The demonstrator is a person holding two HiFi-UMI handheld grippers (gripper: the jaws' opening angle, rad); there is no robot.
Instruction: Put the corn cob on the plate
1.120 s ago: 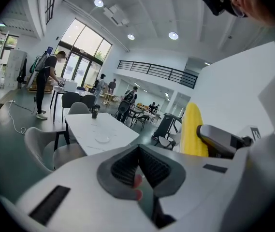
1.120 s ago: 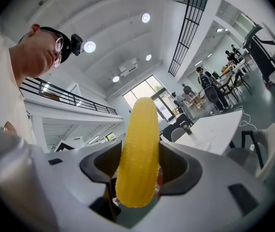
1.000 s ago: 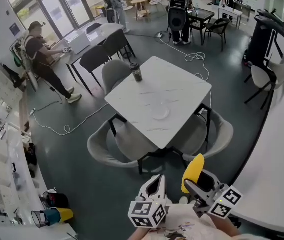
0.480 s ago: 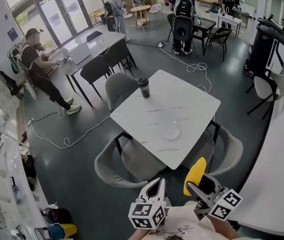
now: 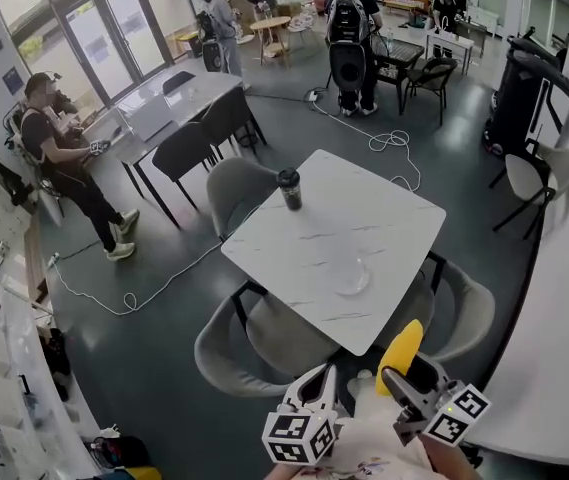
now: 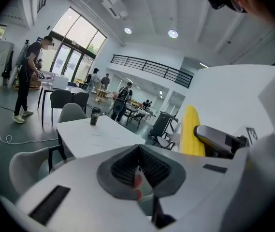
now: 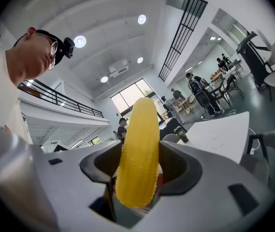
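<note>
A yellow corn cob [image 5: 399,351] stands upright in my right gripper [image 5: 394,373], which is shut on it low in the head view. In the right gripper view the corn cob [image 7: 138,149] fills the gap between the jaws of that gripper [image 7: 137,166]. A clear glass plate [image 5: 352,276] lies on the white square table [image 5: 384,208], well ahead of both grippers. My left gripper [image 5: 321,375] sits beside the right one. In the left gripper view this gripper [image 6: 138,166] is shut with nothing in it, and the corn cob [image 6: 191,132] shows to its right.
A dark lidded cup [image 5: 290,189] stands near the table's far left corner. Grey chairs [image 5: 234,333] ring the table, and one [image 5: 469,313] is at the near right. Cables [image 5: 154,288] trail over the floor. A white counter [image 5: 554,358] runs along the right. People stand farther off.
The table and plate have come closer and shifted slightly right in the head view. Both grippers keep their pose, and the corn stays held.
</note>
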